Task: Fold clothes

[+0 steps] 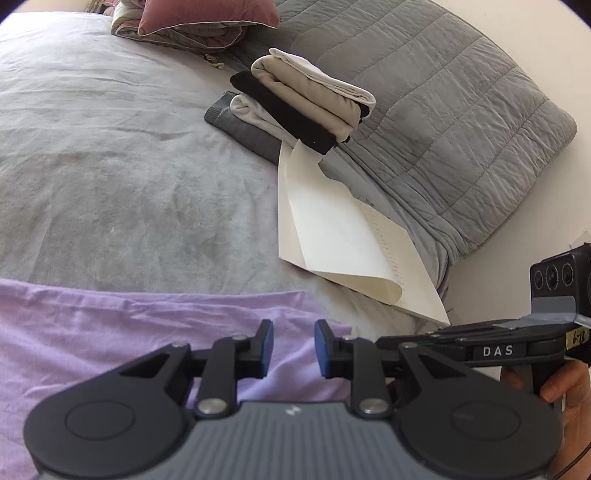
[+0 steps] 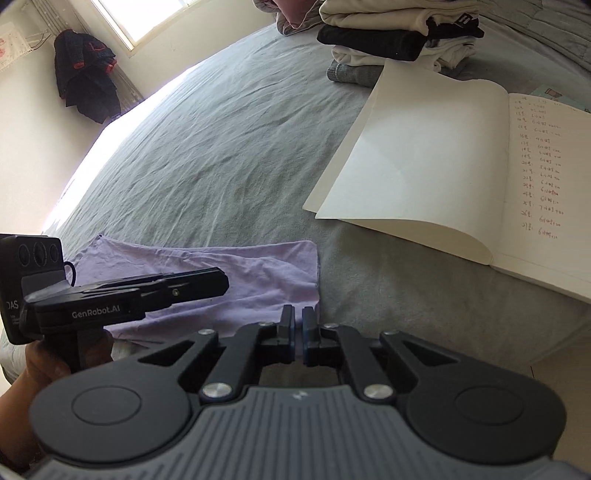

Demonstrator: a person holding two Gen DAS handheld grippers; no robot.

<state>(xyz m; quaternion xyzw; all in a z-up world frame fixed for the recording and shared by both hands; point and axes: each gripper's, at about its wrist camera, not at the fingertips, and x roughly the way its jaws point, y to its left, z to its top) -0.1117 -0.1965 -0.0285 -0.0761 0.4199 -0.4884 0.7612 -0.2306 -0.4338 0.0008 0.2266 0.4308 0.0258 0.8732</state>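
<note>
While lilac garment lies flat, left gripper parted; right gripper nearly closed

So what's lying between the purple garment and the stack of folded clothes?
Mostly bare grey bedsheet. The open notebook lies off to the right, its top corner against the stack of folded clothes. The right wrist view shows the stretch from the purple garment best.

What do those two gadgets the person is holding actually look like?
Both are matte black with grey ribbed bodies, round discs on each side, silver rivets and blue finger pads. The left gripper reads "GenRobot.AI"; the right gripper carries a "DAS" label, yellow tag and lensed black box.
</note>
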